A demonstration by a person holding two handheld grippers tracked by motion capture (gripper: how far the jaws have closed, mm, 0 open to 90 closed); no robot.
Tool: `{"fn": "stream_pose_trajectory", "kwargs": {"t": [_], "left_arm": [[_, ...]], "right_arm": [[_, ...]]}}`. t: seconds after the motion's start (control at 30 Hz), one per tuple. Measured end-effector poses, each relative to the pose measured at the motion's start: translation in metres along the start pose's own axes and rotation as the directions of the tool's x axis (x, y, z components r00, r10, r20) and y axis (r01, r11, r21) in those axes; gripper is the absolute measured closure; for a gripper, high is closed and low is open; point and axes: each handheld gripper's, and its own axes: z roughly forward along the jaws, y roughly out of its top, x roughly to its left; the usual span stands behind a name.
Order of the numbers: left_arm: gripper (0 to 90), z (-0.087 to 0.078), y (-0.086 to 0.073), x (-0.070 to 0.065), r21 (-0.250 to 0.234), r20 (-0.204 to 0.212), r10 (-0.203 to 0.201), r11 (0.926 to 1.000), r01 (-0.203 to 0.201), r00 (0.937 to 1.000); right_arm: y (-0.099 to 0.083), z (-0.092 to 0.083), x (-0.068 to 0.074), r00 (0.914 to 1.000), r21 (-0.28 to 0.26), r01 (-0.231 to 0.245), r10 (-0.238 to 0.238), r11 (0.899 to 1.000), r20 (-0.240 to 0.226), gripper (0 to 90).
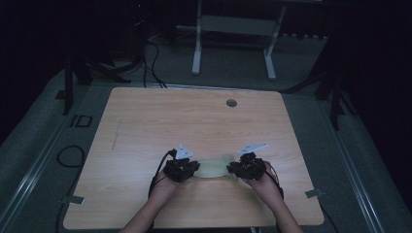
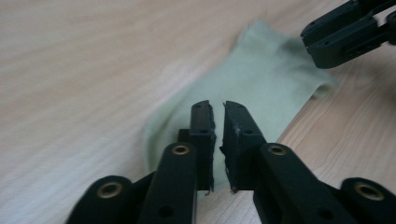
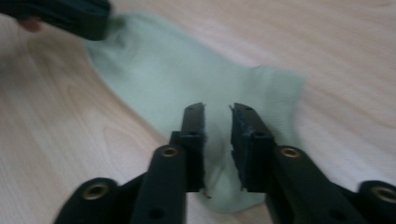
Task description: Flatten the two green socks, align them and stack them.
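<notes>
Sock, pale green, lies flat on the wooden table near the person's edge, stretched sideways between the two hand-held tools. In the high view the left gripper sits at the sock's left end and the right gripper at its right end, each held in a hand that comes in from the bottom edge, the other hand mirroring it. In the left gripper view, the left gripper points along the sock with its jaws nearly pressed together, only a thin slit between the pads; the fabric lies beneath and beyond the tips, and I cannot tell whether any of it is caught in that slit. The right tool's black jaws sit at the far corner of the fabric, touching or just over its edge. In the right gripper view, the right gripper hangs over the sock with its jaws set a narrow gap apart, the cloth visible through the gap and no fold pinched between the pads. A small round grey grommet is set in the table's far side, well apart from the sock.
</notes>
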Motion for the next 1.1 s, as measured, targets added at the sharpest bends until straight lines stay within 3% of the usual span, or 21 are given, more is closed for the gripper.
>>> {"fn": "stream_pose_trajectory", "kwargs": {"t": [0.07,0.1,0.13,0.2,0.47,0.57,0.7,0.77,0.93,1.03,1.1], "left_arm": [[83.0,0.005,-0.001,0.000,0.017,0.004,-0.003,0.9999,0.003,1.0000],[83.0,0.015,-0.003,0.000,0.049,-0.005,0.003,0.9988,-0.003,1.0000],[79.1,0.018,-0.004,0.000,0.056,-0.019,0.011,0.9984,-0.010,0.9998],[76.2,0.020,-0.005,0.001,0.048,-0.023,0.008,0.9988,-0.007,0.9997],[76.1,0.019,-0.007,0.005,0.047,-0.049,-0.006,0.9989,0.008,0.9988],[76.1,0.017,-0.009,0.005,0.041,-0.040,-0.015,0.9990,0.017,0.9991],[75.9,0.016,-0.009,0.002,0.050,-0.046,-0.004,0.9987,0.007,0.9989],[73.5,0.016,-0.010,0.001,0.047,-0.025,-0.009,0.9988,0.011,0.9996],[59.7,0.012,-0.014,-0.003,0.006,0.007,0.000,1.0000,0.000,1.0000],[53.5,0.005,-0.015,-0.004,-0.036,0.028,-0.020,0.9991,0.021,0.9994],[49.1,-0.002,-0.015,-0.007,-0.056,0.012,-0.006,0.9984,0.006,0.9999]], "right_arm": [[-0.001,0.002,0.002,1.0000,0.013,0.007,-0.007,1.000,-0.002,75.8],[-0.002,0.005,0.003,0.9999,0.019,0.009,-0.009,1.000,-0.005,75.2],[-0.005,0.012,0.004,0.9998,0.047,0.020,-0.020,0.999,-0.001,70.2],[-0.009,0.017,0.004,0.9991,0.067,0.039,-0.040,0.997,0.017,69.2],[-0.017,0.011,-0.006,0.9976,0.050,0.068,-0.069,0.996,0.002,62.9],[-0.021,0.006,-0.013,0.9983,0.042,0.059,-0.059,0.997,-0.002,62.9],[-0.019,0.007,-0.012,0.9972,0.053,0.074,-0.074,0.996,0.010,62.6],[-0.017,0.008,-0.012,0.9973,0.061,0.072,-0.073,0.996,0.009,62.1],[-0.014,0.008,-0.011,0.9966,0.065,0.082,-0.081,0.995,-0.010,60.1],[-0.011,0.005,-0.009,0.9963,0.050,0.086,-0.086,0.995,-0.011,55.8],[-0.009,0.000,-0.009,0.9974,0.024,0.070,-0.070,0.997,-0.015,49.0]]}}
